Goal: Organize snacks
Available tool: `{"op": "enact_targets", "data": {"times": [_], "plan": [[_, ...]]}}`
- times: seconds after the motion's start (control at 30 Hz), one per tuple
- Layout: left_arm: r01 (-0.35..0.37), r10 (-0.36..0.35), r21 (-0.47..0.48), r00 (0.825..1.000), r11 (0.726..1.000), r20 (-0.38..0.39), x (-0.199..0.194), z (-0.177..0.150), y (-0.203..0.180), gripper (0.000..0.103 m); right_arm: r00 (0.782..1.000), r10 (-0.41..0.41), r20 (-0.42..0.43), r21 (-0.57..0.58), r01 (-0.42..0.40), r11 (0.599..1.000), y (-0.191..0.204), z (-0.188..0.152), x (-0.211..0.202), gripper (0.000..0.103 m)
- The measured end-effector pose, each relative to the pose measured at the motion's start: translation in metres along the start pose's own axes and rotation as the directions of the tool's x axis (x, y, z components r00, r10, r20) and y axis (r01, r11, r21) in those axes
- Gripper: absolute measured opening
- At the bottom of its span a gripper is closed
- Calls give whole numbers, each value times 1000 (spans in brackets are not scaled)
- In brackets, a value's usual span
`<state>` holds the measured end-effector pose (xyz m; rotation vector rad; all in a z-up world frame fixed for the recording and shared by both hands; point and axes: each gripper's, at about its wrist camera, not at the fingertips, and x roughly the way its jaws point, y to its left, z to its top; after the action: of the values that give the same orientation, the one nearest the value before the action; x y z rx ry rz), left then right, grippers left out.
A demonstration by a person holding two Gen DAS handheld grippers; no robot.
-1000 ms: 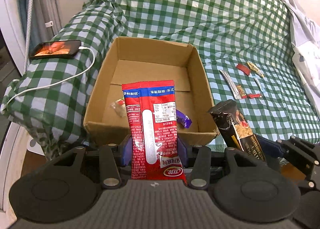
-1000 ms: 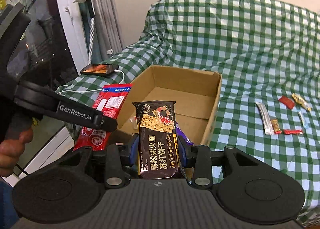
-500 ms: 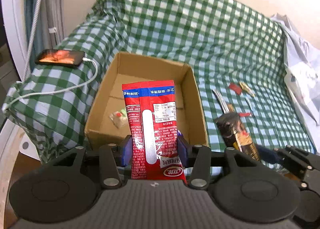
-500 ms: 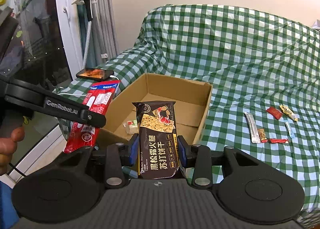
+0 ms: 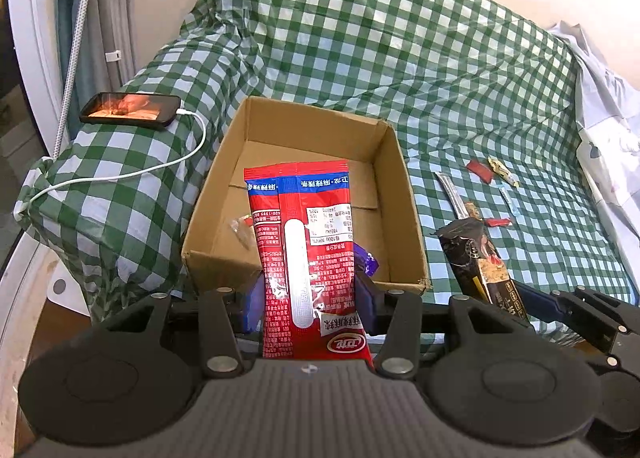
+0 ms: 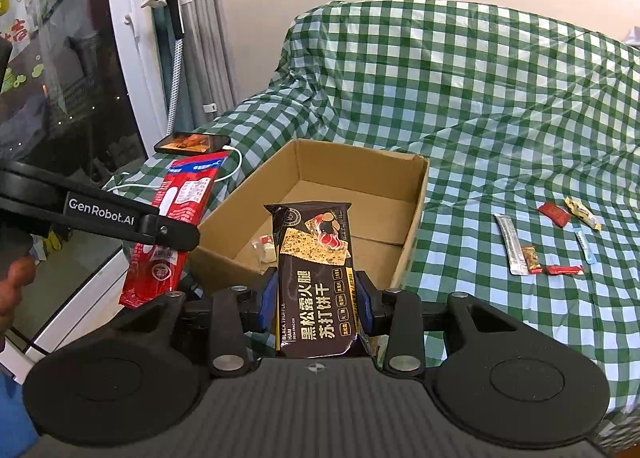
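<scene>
The left gripper [image 5: 308,294] is clamped part-way on a red pack [image 5: 306,242], its blue pads pressing the pack's 2 long edges, the pack standing upright out of the jaws. The right gripper [image 6: 316,300] is likewise closed part-way on a black cracker pack [image 6: 316,270], also upright. Neither grip has changed over the last second; the jaws are as they were.

What has changed is the view. Both cameras now see the box [image 5: 394,161] smaller and further up the frame than a second ago, with more of the checked cover [image 5: 460,69] showing, so both hands appear to have drawn back and tipped up a little. The packs hang at the box's near edge, not yet over its floor.

In the box lie 2 small sweets, a pale one [image 5: 240,225] and a purple one [image 5: 370,262]. To its right, 6 small snacks [image 6: 536,246] lie loose on the cover. A phone [image 5: 132,109] charges on the armrest.

My reading: 2 packs are secured and ready to drop; the loose snacks come after.
</scene>
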<state>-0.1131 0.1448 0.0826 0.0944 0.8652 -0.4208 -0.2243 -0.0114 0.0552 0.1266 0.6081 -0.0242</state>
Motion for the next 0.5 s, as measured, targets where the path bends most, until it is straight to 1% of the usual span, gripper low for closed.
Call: {"op": "enact_targets", "data": {"times": [0.5], "plan": [[-9,7,-47,999,999,-51,27,9,22,52,999,-9,-51,5,9,1000,-2,14,25,41]]}}
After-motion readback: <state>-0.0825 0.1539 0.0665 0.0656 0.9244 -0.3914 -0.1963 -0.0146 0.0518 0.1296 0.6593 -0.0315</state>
